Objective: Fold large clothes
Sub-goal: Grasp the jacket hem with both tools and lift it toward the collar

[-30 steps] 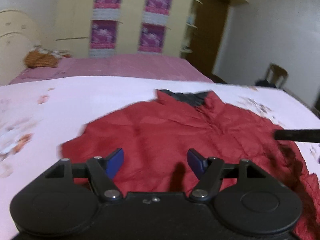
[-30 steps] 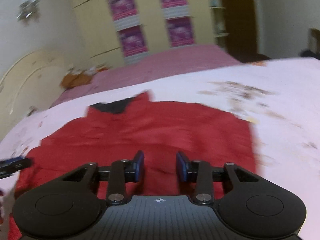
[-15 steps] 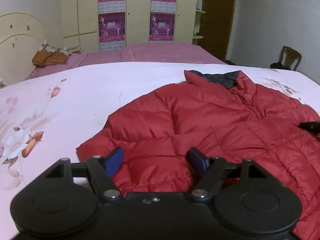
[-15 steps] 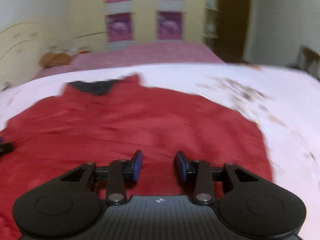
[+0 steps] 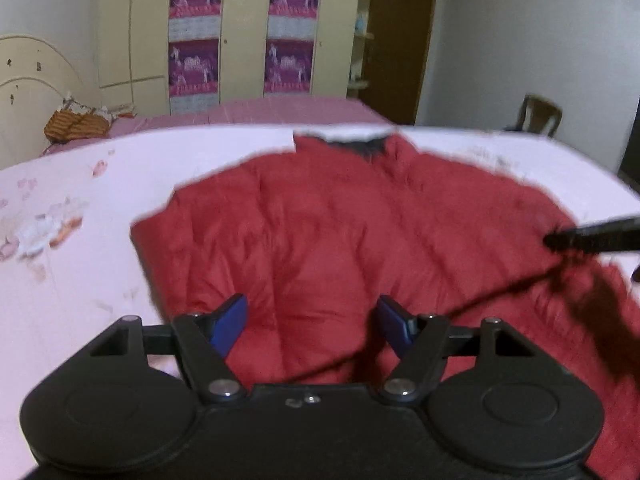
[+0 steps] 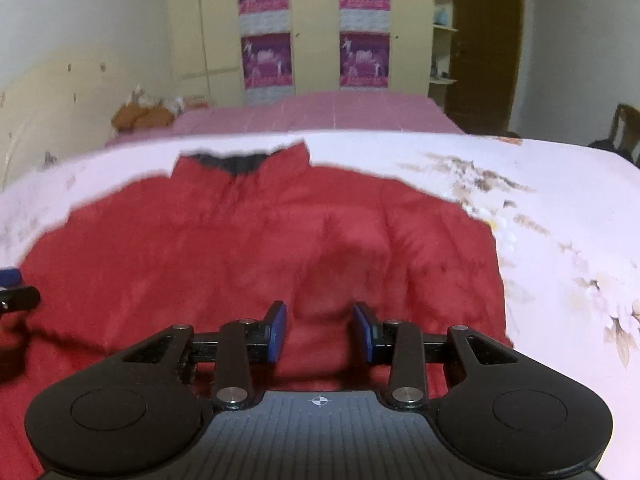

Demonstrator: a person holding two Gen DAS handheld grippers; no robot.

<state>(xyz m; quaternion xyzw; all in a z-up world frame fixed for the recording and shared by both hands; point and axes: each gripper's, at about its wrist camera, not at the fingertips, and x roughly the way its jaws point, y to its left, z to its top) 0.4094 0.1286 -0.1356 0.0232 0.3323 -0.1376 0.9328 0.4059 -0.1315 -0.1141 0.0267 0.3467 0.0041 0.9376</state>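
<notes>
1. A red quilted puffer jacket [image 5: 340,232] with a dark collar lining lies spread flat on the bed [image 5: 80,280].
2. The left tool [image 5: 312,322] and right tool [image 6: 320,330] hang over it, jaws spread, pinching nothing.
3. The floral pink sheet [image 6: 560,240] covers the bed; posters [image 6: 264,24] hang on the cream wardrobe [image 6: 312,32].

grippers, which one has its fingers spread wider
The left gripper: its blue fingers stand far apart over the red jacket, while the right gripper keeps a clearly narrower gap. Neither holds anything.
</notes>
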